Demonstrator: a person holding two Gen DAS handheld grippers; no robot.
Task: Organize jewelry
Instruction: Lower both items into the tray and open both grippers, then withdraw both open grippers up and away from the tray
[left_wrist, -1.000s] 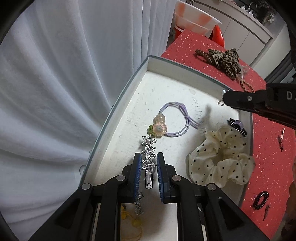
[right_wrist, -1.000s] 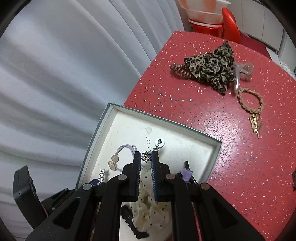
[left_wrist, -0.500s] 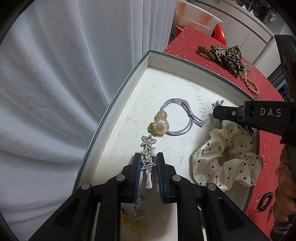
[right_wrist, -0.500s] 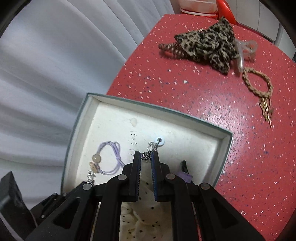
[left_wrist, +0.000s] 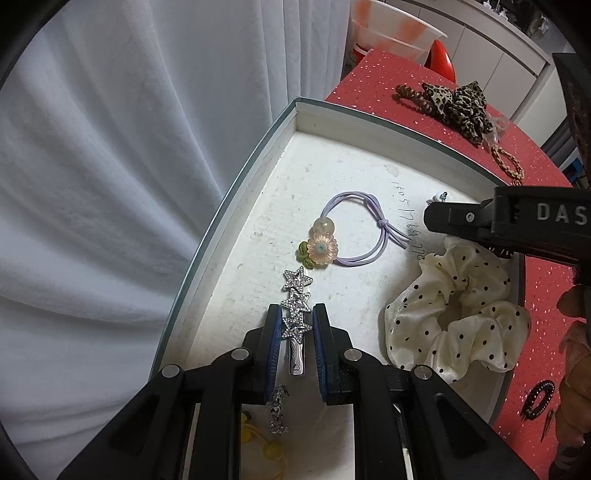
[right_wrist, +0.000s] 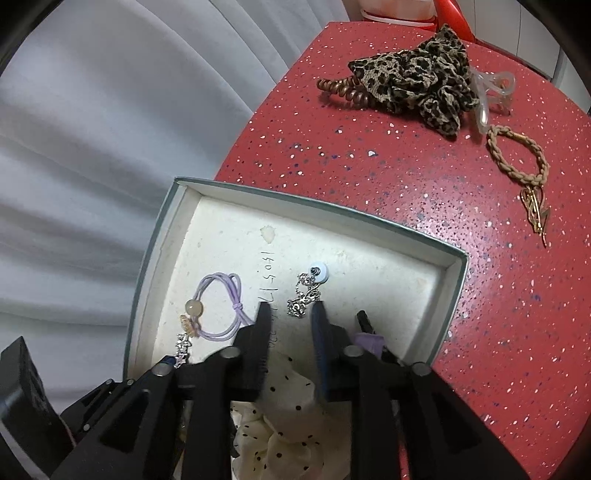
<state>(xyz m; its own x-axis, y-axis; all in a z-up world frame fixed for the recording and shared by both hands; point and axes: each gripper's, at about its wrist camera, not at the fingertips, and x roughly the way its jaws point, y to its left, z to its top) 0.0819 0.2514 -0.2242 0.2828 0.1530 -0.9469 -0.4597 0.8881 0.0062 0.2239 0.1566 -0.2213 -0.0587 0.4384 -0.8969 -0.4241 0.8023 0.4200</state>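
A shallow white box (left_wrist: 332, 122) with a grey-green rim (right_wrist: 458, 266) sits on the red table. My left gripper (left_wrist: 295, 314) is shut on a silver star hair clip (left_wrist: 295, 295) low over the box floor. My right gripper (right_wrist: 290, 314) is open above the box, and a silver chain with a white bead (right_wrist: 308, 291) lies on the floor just past its fingertips. The right gripper also shows in the left wrist view (left_wrist: 436, 218). A lilac hair tie with a pink flower (left_wrist: 343, 236) and a dotted cream scrunchie (left_wrist: 454, 325) lie in the box.
On the red table (right_wrist: 406, 177) beyond the box lie a leopard scrunchie (right_wrist: 417, 77), a brown spiral tie (right_wrist: 340, 88), a clear claw clip (right_wrist: 495, 88) and a braided tan bracelet (right_wrist: 517, 155). A white curtain (left_wrist: 110, 147) hangs at the left. A small dark clip (left_wrist: 535, 400) lies right of the box.
My right gripper has opened and let the silver chain drop onto the box floor. The left gripper keeps its hold on the star clip and has barely moved.
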